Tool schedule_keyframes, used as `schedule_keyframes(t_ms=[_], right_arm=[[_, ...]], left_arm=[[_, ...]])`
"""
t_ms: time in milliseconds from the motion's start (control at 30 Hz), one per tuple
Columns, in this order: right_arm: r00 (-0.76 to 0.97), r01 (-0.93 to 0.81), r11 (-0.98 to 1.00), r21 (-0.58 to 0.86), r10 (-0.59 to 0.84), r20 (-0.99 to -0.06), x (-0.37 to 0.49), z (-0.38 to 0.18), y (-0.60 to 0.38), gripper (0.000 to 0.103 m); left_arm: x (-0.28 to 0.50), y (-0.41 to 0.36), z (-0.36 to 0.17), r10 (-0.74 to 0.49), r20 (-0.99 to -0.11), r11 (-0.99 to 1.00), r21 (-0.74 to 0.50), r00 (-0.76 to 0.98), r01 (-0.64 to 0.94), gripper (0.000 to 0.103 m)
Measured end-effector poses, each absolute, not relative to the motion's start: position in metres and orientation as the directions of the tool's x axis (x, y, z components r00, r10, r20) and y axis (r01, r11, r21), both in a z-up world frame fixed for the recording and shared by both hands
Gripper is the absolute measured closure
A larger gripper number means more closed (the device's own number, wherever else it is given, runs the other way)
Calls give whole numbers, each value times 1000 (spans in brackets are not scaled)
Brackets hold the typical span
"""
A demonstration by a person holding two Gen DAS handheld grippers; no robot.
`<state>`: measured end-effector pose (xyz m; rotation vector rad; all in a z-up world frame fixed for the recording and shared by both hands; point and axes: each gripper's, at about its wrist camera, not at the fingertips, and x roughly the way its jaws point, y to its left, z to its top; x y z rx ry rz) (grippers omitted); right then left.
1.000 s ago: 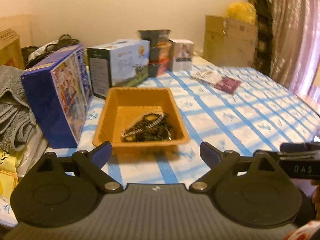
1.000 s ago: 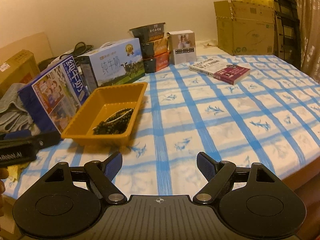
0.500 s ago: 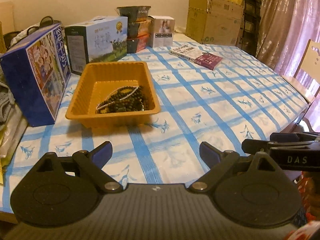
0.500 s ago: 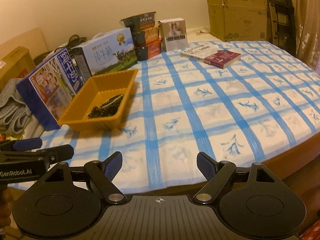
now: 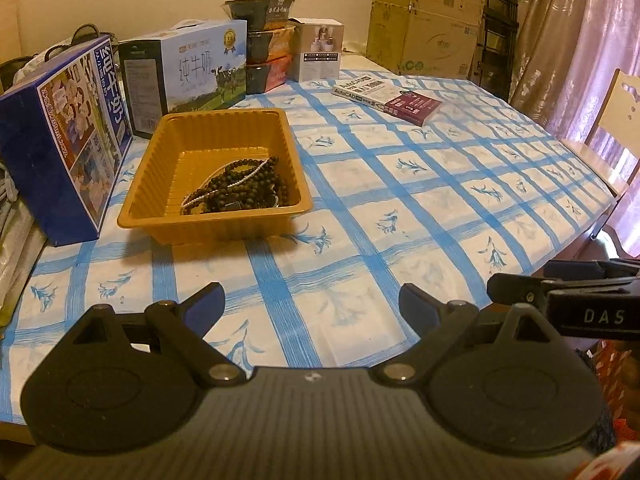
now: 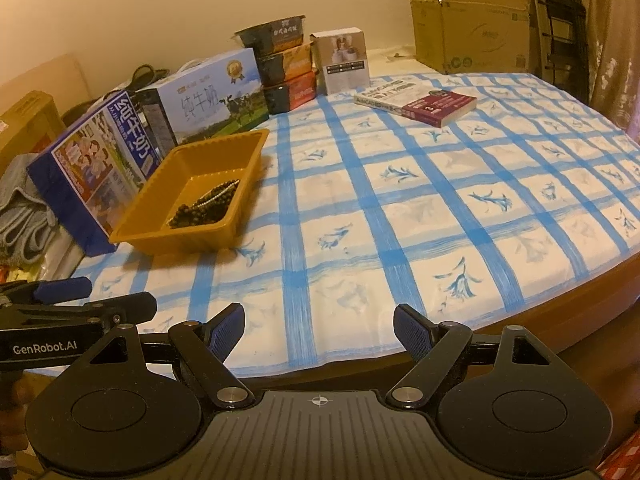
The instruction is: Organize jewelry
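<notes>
While both tools hang off the near edge: nothing is held.
Table (image 5: 400, 208): checked cloth, bare beyond the tray.
Tray (image 5: 224, 120): orange, near the table's left side.
Beads (image 5: 240, 188): piled in the tray's near right corner; this fits sorting done or due.
Left gripper (image 5: 312, 300): fingers wide apart, touching nothing.
Right gripper (image 6: 319, 328): likewise.
Care: any reach should enter over the tray's low near wall.
</notes>
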<state>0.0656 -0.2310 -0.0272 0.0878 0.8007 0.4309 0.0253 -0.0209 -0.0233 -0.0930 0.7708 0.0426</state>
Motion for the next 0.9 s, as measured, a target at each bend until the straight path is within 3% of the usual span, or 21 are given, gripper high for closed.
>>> schedule_keyframes(t_ms=[900], right_arm=[[616, -346, 909, 234, 408, -674, 65, -28, -230, 22]], left_arm=[[24, -23, -21, -5, -691, 995, -77, 723, -66, 10]])
